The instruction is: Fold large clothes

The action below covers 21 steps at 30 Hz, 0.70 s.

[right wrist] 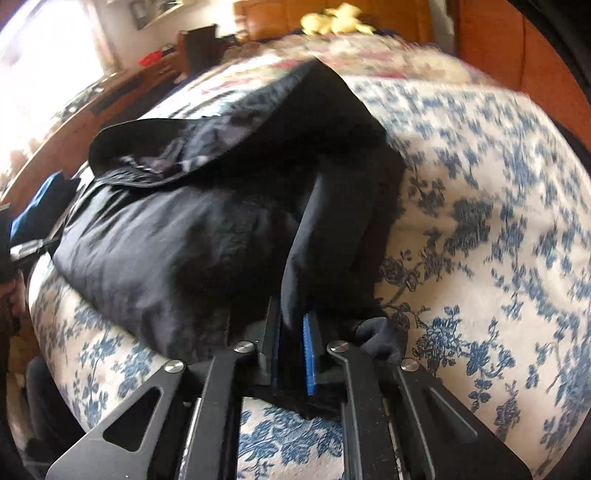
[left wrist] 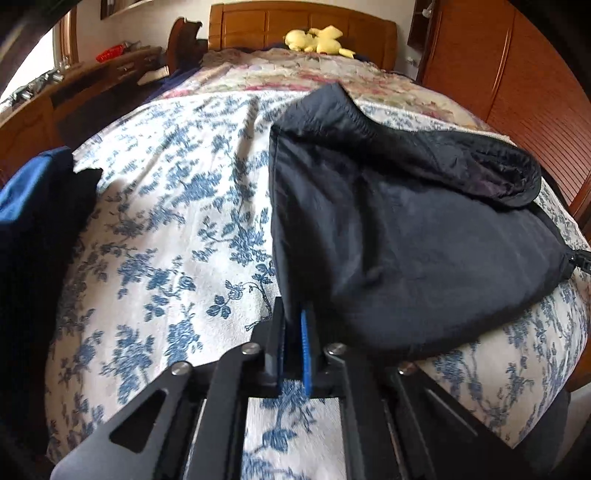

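left tongs [left wrist: 293,332] grip jacket [left wrist: 399,236] | right tongs [right wrist: 291,332] grip jacket | lengthwise toward headboard [left wrist: 303,22]

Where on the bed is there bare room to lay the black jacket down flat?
Bare bedspread lies between the black jacket and the blue garment at the left edge, and right of the jacket in the right wrist view. Toward the headboard it is crowded: floral quilt, yellow plush toy.

A floral-covered bed [left wrist: 177,229] with wooden headboard [left wrist: 299,22], wardrobe [left wrist: 517,81] right, bright window [right wrist: 40,62] left.
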### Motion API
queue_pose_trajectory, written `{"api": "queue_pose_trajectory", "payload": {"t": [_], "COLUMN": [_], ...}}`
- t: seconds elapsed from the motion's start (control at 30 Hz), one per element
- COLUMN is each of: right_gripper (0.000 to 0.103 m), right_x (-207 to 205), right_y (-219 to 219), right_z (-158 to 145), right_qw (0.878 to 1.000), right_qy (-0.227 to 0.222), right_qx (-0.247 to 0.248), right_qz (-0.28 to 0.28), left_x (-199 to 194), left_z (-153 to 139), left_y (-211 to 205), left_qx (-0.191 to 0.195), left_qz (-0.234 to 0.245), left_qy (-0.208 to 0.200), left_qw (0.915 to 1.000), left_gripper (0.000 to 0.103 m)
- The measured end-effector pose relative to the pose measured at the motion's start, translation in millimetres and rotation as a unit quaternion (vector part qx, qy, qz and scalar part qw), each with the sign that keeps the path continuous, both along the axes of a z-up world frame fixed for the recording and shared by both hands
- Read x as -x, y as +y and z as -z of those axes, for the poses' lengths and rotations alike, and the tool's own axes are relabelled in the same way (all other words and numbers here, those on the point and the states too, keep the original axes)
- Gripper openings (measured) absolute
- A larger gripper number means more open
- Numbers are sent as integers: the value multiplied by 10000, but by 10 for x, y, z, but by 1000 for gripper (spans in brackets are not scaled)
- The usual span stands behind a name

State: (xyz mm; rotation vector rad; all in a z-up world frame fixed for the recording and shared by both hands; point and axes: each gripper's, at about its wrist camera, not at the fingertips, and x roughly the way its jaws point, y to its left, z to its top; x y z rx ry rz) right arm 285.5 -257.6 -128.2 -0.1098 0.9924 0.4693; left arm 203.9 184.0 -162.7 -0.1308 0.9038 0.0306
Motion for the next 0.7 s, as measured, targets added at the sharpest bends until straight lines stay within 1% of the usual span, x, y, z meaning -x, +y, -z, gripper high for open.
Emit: {"api": "queue_pose_trajectory", "payload": {"t": [0.1, 0.23, 0.47, 0.6, 0.7], "right_gripper": [3, 3, 3, 3, 4], "right_x": [122, 271, 668, 891, 997], "right_y": [-19, -158, -330, -373, -301], "right_z": [-129, -275, -438, -521, -552], "right_qw": [9997, 9992, 9990, 9987, 9979], "right_qy": [-232, -341, -413, -474, -628], "right_qx": [-65, -229, -182, -182, 52], "right_qz": [-30, -4, -29, -48, -163], "left_x": [145, 394, 804, 976, 1013], "left_z": [-168, -327, -471, -478, -500], "left_y": [-54, -149, -196, -209, -251], "left_qx": [-31, -27, 74, 120, -7], "left_qz": [46, 175, 313, 301, 268], "left_qy": [-184, -371, -524, -592, -637], "left_qw": [9998, 9992, 9981, 9977, 9976], "left_gripper": [3, 3, 3, 3, 4]}}
